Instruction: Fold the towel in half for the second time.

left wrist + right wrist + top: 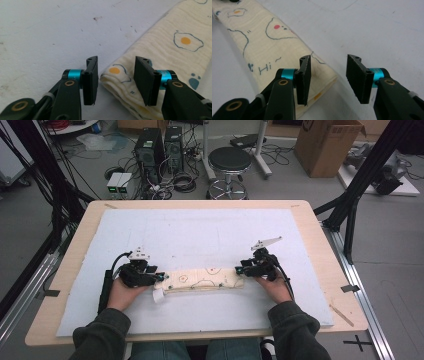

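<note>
I log one folded cloth (205,281), left gripper (159,278) at nine o'clock, right gripper (241,269) at three, both jaws spread astride its ends, unpinched.

Even, soft overhead light, faint shadows; high view slightly soft, gripper views sharp

A wooden table (320,255) bears a white mat (200,232) (cloth (205,281) atop).

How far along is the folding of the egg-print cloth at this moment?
Done: the cloth already lies folded into a long narrow strip. In hand: the left tool and right tool each straddle a corner, open. Left: gripping both ends and any further fold.
</note>
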The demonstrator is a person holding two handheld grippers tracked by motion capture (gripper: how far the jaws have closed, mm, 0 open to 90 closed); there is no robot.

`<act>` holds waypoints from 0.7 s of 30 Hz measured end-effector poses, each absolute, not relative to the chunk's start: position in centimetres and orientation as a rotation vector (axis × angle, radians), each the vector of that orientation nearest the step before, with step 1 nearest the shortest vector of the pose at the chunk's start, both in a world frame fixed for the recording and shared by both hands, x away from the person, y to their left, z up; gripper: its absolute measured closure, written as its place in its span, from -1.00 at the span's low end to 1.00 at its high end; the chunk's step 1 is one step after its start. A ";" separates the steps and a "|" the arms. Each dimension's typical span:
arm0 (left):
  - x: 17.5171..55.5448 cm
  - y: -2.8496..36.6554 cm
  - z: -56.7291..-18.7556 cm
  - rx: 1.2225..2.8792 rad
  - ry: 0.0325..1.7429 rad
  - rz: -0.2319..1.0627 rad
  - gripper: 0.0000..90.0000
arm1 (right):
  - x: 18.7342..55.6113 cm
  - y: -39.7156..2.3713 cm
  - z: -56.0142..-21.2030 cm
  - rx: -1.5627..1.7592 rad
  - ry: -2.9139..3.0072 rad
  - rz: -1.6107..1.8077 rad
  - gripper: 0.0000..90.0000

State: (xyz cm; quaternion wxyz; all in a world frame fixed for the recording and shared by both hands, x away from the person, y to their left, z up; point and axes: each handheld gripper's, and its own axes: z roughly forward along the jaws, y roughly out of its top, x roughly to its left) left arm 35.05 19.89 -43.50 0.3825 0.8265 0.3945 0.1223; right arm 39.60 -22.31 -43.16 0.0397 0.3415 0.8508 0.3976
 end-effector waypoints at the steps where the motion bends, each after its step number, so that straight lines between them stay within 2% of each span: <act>1: 35.0 19.9 -43.5 2.118 1.007 0.315 0.24 | 39.6 -22.2 -43.3 1.053 2.617 1.203 0.24; 14: 34.8 19.5 -43.8 2.116 1.004 0.320 0.35 | 39.6 -21.8 -43.9 1.030 2.663 1.201 0.53; 21: 34.6 19.4 -43.8 2.109 0.993 0.292 0.59 | 39.5 -21.6 -43.9 0.995 2.684 1.202 0.71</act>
